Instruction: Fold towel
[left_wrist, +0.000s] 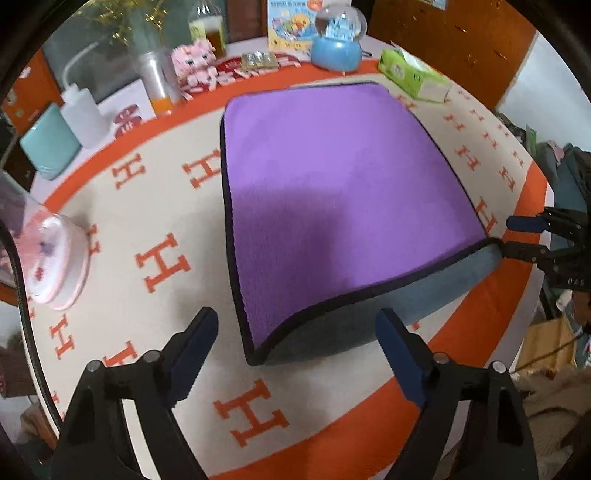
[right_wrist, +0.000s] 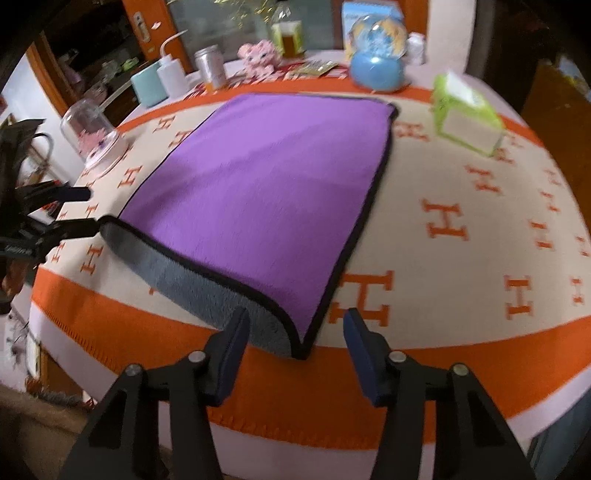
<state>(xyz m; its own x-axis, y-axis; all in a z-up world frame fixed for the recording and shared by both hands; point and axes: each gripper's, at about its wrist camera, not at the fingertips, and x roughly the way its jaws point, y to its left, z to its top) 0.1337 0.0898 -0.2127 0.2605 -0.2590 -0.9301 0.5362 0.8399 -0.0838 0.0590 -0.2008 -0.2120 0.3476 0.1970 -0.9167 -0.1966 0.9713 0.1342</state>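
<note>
- Left hand-held gripper (left_wrist: 295, 354): jaws wide apart, nothing between them. It hovers just near of the towel's near left corner, which sits in the gap ahead of the fingers, not yet pinched.
- Right hand-held gripper (right_wrist: 295, 343): jaws likewise spread, empty. The towel's near right corner lies between and just ahead of its fingers. In the left view its lower finger appears to touch or slip under that corner; contact cannot be confirmed.
- Towel (left_wrist: 332, 184): purple face up, black piping, spread flat over the middle of the table (left_wrist: 258, 439). Its near edge is curled up and shows the grey underside (left_wrist: 424, 291) along the whole near side.
- Table cover: cream blanket with orange H pattern and orange border; the towel lies on it, near edge close to the border.
- Far side, well apart from the towel: tissue pack (left_wrist: 413, 79) at far right, snow globe (left_wrist: 338, 40), pink toy (left_wrist: 194, 57), squeeze bottle (left_wrist: 79, 110). A domed jar (left_wrist: 55, 258) stands at the left.
- Progress, by judgement: early. No fold visible; the towel is one layer apart from the curled edge. Both near corners are lined up for grasping.
- Left to do: close on both corners, lift, carry the near edge over to the far edge, then any further fold.
</note>
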